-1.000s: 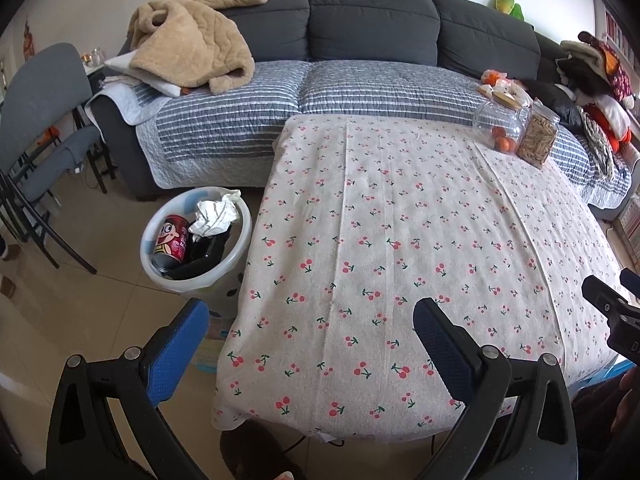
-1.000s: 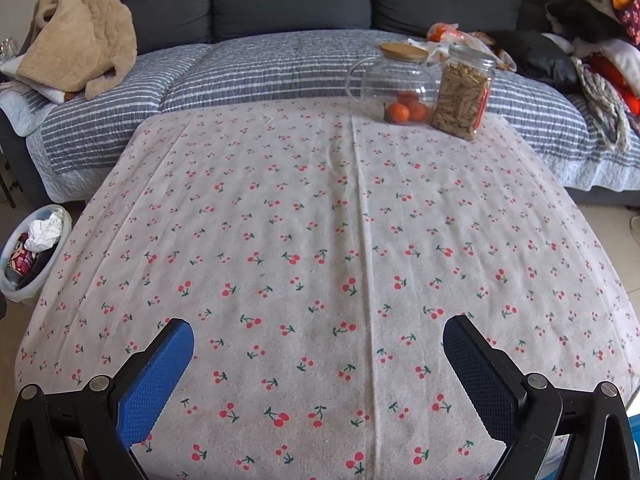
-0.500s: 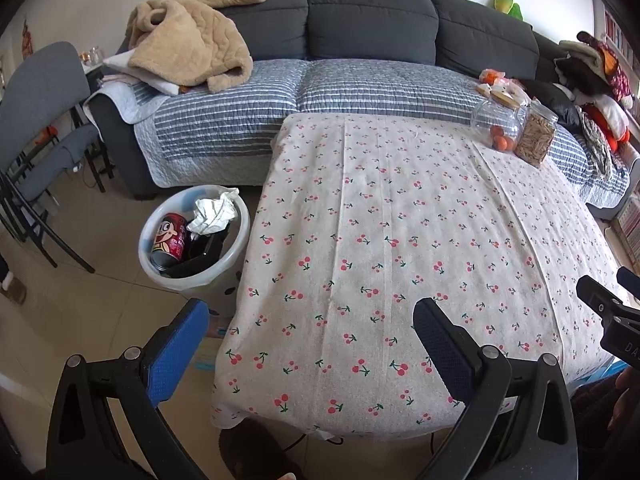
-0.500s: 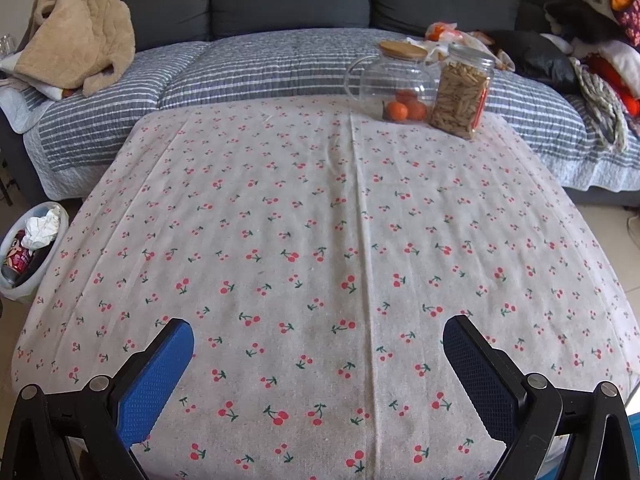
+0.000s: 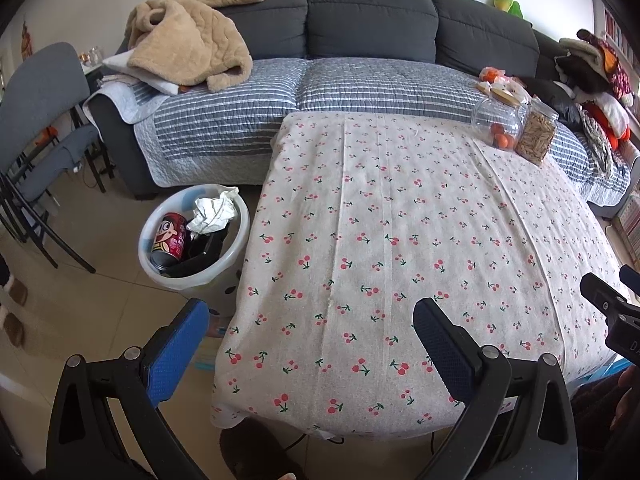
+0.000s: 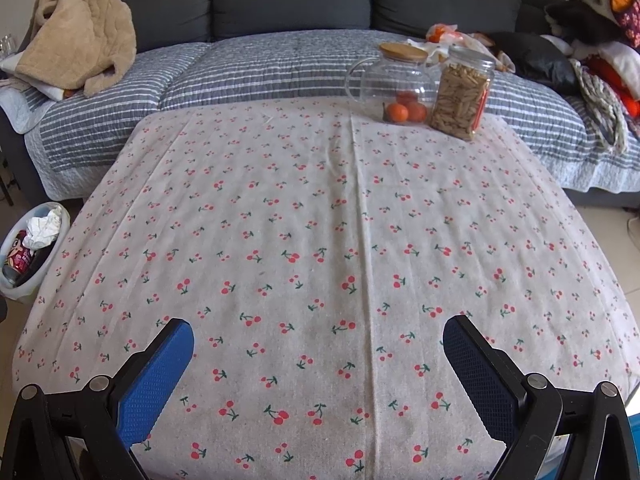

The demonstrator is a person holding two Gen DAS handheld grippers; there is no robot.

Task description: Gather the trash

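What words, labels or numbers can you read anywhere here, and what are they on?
No text reads whole.
"D": a lone white letter, the rest cut off, on the black right gripper at the frame edge.
Red can in the trash bin: cartoon face label, lettering too blurred to read.
Pasta jar: no legible label.

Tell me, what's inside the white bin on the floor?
In the bin lie a red can, crumpled white paper and something black. Anything underneath them is hidden.
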